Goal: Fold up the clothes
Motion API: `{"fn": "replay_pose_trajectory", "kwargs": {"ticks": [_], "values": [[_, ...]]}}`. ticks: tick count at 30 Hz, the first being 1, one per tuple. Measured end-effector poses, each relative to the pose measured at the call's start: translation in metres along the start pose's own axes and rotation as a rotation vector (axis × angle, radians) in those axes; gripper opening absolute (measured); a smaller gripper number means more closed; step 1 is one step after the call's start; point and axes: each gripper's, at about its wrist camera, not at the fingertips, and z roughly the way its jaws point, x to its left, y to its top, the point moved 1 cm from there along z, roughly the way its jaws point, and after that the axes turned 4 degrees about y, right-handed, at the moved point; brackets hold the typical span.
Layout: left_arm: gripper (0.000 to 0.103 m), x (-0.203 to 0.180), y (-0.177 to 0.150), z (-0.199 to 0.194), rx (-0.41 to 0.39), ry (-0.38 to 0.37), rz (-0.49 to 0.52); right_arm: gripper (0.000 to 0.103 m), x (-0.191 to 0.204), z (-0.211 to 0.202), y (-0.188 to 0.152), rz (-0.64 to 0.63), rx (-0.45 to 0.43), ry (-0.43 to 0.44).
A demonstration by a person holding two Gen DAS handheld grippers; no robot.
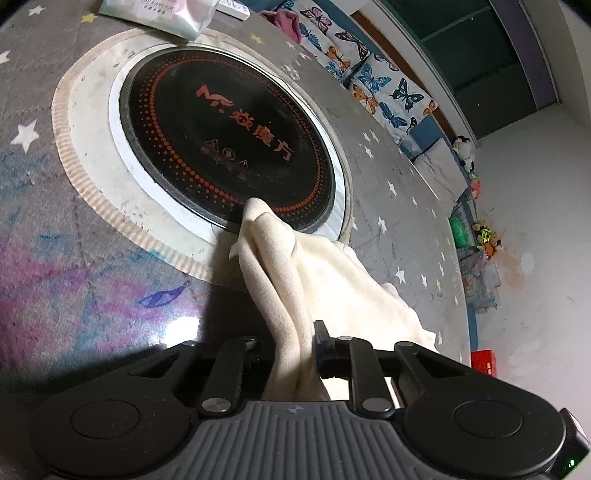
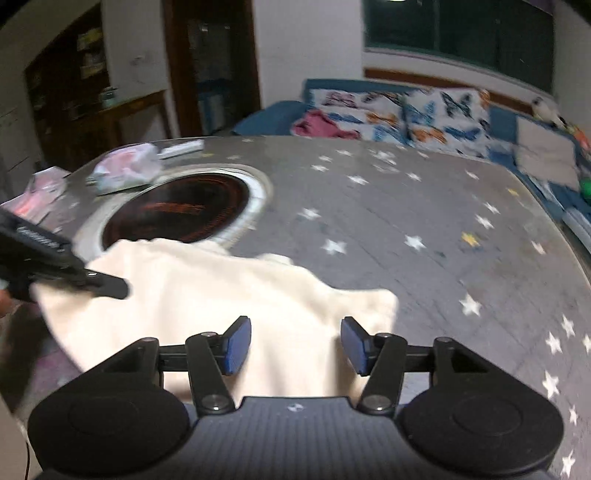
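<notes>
Pinching a bunched fold of the cream garment (image 1: 291, 295) between its two fingers, the left gripper (image 1: 293, 354) holds the cloth at the lower centre of the left wrist view, so that a ridge of fabric runs up the frame from the grip to the rim of the black induction hob (image 1: 225, 147) set into the table (image 1: 388, 206). The rest of the garment spreads to the lower right over the star-printed grey tablecloth. In the right wrist view the right gripper (image 2: 295, 345) stands wide apart, its blue pads (image 2: 236, 345) to either side of the cloth's near part at the bottom of the frame, gripping nothing; whether the pads touch the fabric cannot be told, as that frame is blurred.

Judging from this, the step in hand is to take a second hold so the garment can be drawn flat and folded. It would go best if the right gripper closes on a single edge or corner at the lower right of the cloth rather than on a thick bunch, well apart from the left grip, and if both then keep the fabric off the hob and away from the packet (image 1: 162, 14) at the upper left.
</notes>
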Motion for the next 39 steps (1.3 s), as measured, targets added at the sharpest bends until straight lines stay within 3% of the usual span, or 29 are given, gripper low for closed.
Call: {"fn": "replay_pose_trajectory", "kwargs": {"ticks": [16, 23, 31, 34, 39], "values": [[0.020, -0.013, 0.000, 0.000, 0.003, 0.055, 0.125, 0.061, -0.036, -0.009, -0.017, 0.151, -0.004, -0.062], [0.020, -0.017, -0.001, 0.000, -0.005, 0.065, 0.159, 0.062, -0.046, -0.009, -0.026, 0.231, 0.000, 0.004], [0.020, -0.016, -0.002, 0.000, -0.011, 0.056, 0.172, 0.062, -0.040, -0.005, -0.026, 0.212, -0.013, 0.005], [0.020, -0.015, -0.002, 0.001, -0.012, 0.055, 0.175, 0.056, -0.037, -0.002, -0.025, 0.210, -0.018, 0.005], [0.019, -0.018, -0.002, 0.002, -0.019, 0.061, 0.198, 0.027, -0.032, 0.000, -0.023, 0.214, -0.023, 0.045]]}}
